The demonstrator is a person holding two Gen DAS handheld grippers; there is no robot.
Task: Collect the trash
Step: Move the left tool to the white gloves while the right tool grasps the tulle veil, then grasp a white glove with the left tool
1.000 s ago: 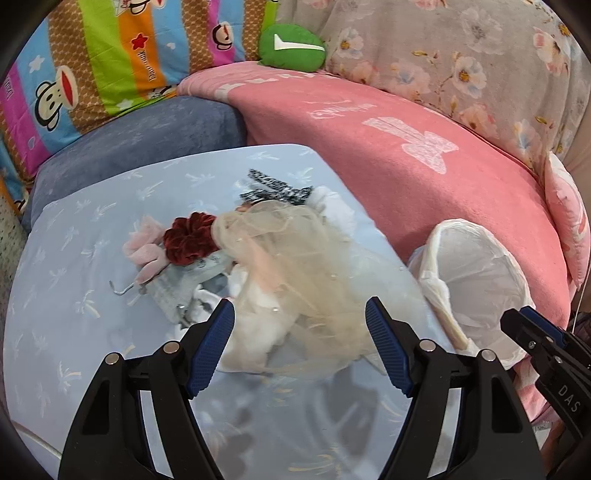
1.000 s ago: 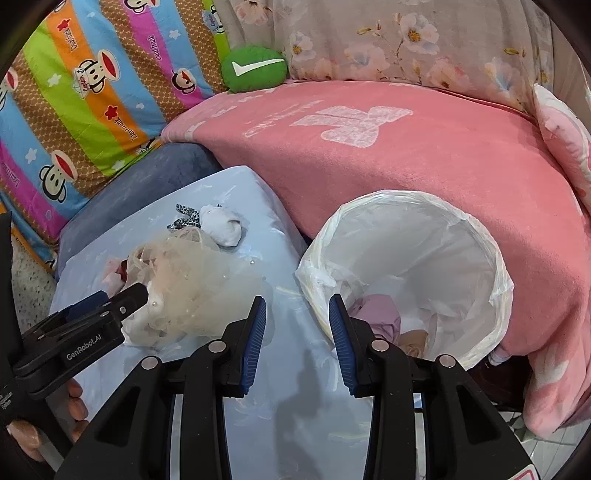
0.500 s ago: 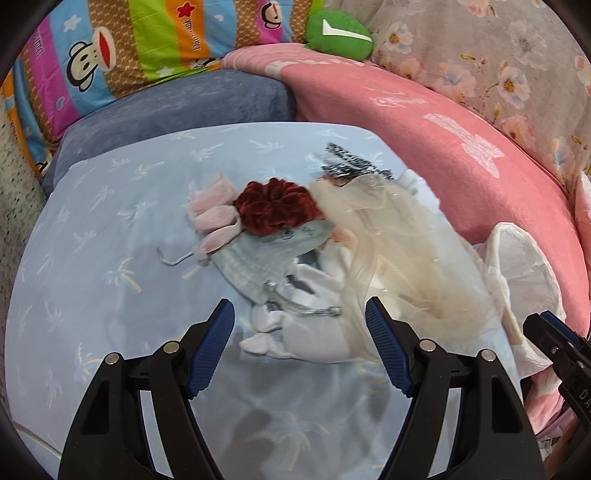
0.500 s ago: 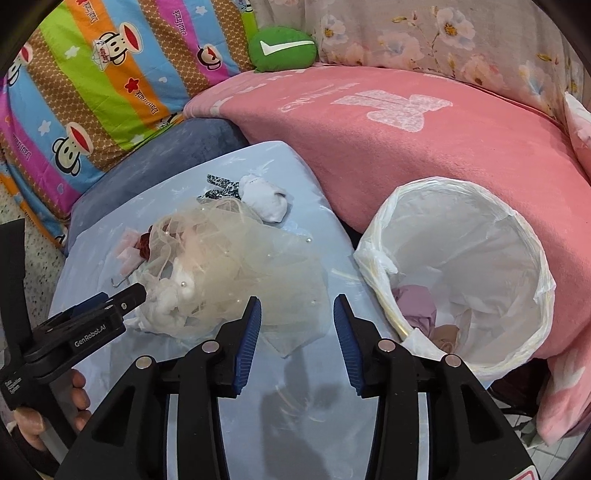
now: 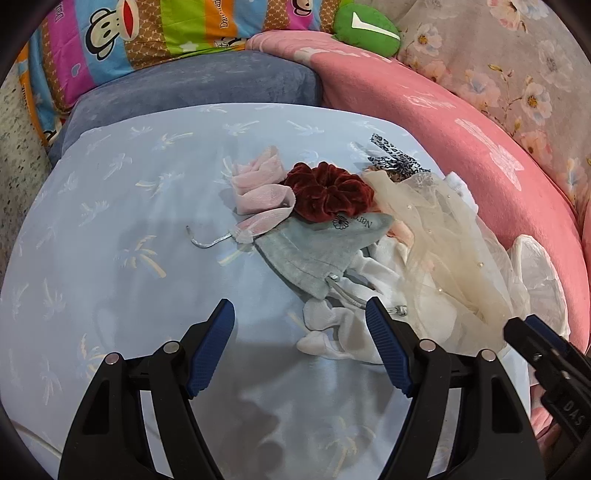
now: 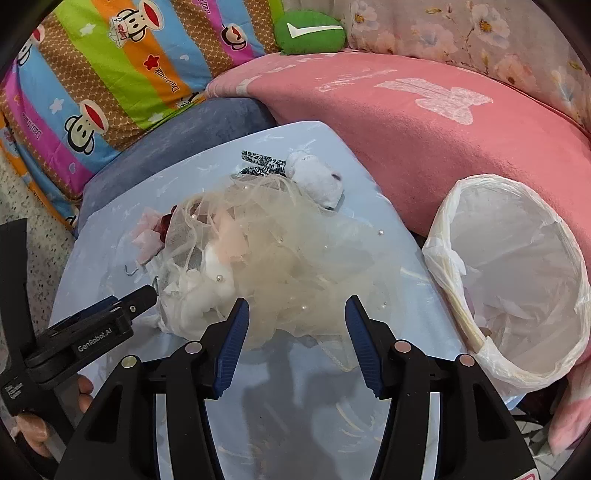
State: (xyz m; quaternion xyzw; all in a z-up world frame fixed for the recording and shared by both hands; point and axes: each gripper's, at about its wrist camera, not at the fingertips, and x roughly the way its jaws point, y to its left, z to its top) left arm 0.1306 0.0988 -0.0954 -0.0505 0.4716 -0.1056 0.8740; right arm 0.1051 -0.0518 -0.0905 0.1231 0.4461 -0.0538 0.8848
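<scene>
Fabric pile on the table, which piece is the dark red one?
The velvet scrunchie, ruffled and ring-shaped, between the pale pink cloth and cream tulle.

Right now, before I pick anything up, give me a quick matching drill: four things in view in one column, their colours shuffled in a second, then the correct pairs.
Things:
1. scrunchie
2. drawstring pouch
3. bin liner
4. round cushion

Colours:
A. green
B. translucent white
C. dark red
D. grey-green

Pairs: 1-C, 2-D, 3-B, 4-A
</scene>
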